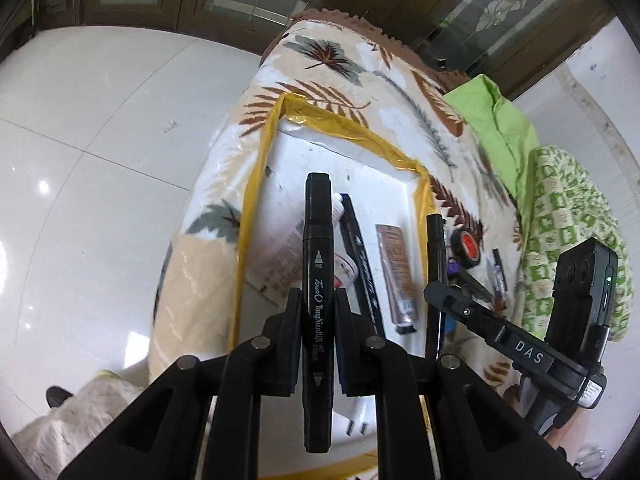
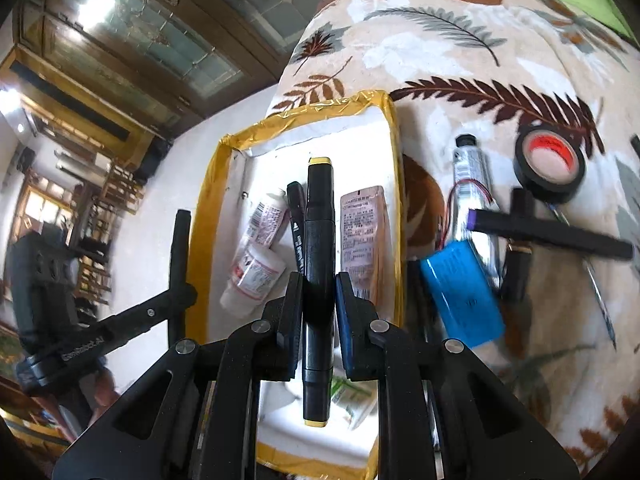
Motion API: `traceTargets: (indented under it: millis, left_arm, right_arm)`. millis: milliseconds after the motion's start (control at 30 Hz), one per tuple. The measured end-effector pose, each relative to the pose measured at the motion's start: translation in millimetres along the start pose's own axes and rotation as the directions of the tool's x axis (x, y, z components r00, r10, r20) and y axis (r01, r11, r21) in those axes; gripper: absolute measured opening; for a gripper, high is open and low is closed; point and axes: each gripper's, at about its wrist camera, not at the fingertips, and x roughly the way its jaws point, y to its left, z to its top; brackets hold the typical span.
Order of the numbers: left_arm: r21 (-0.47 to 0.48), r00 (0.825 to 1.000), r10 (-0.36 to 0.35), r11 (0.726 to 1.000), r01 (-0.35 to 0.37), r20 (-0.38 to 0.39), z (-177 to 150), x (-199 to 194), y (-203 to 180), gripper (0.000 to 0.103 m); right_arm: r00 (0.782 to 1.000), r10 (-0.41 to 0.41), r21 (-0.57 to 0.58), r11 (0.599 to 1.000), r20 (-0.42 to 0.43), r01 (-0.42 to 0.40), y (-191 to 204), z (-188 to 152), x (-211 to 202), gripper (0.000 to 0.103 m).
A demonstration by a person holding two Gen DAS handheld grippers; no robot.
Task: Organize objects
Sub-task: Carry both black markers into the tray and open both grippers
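1. Above the white foam box with yellow-taped rim (image 1: pixel 256 184), the left gripper (image 1: pixel 317 304) was clamped on a black art marker with white lettering (image 1: pixel 318 280), pads pressing both sides of its barrel, which pointed forward along the fingers.
2. Over the same box (image 2: pixel 394 184), the right gripper (image 2: pixel 319 292) was closed on a black marker with yellow end bands (image 2: pixel 319 248), held likewise along the fingers.
3. Both tools pointed down toward the box interior; the right gripper's body appeared at the right of the left wrist view, close beside the left.
4. Inside the box lay a white tube with pink print (image 2: pixel 266 220), a white squeeze tube (image 2: pixel 252 276), a slim black pen (image 2: pixel 296 216) and a pinkish-brown printed tube (image 2: pixel 364 232); bare white floor showed near the far wall.
5. Right of the box, on the leaf-patterned blanket (image 2: pixel 460 52), lay a blue battery pack (image 2: pixel 464 292), a black tape roll with red core (image 2: pixel 550 164), a silver tube (image 2: pixel 470 176) and a black marker with purple end (image 2: pixel 552 232).
6. Left of the blanket's edge was white tiled floor (image 1: pixel 100 140).
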Motion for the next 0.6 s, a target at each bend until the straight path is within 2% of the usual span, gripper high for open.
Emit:
traceTargets:
  millis: [233,400,500,600]
  left_arm:
    - [0.076,0.995,0.077,0.995,-0.072,-0.069,25.2,28.3,-0.3,0.013]
    - [0.186,0.978,0.194,0.967,-0.176,-0.082,25.8,52.0,-11.3,0.013]
    - [0.253,0.972,0.216,0.949,-0.186,-0.095,17.0,56.8,-24.1,0.013]
    - [0.266,0.973,0.200,0.950,-0.163,-0.118,9.9,57.2,-28.9,0.013]
  right_arm:
    - [0.999,-0.038,-0.049,0.998,-0.024,0.037,5.6,14.3,25.6,0.016]
    - [0.996,-0.074,-0.090,0.994,-0.045,0.070,13.1,14.9,39.6,0.016]
    - [0.995,-0.083,-0.111,0.991,-0.061,0.076,17.3,12.3,45.0,0.016]
    - [0.994,-0.080,-0.133,0.989,-0.072,0.070,23.7,7.3,48.0,0.016]
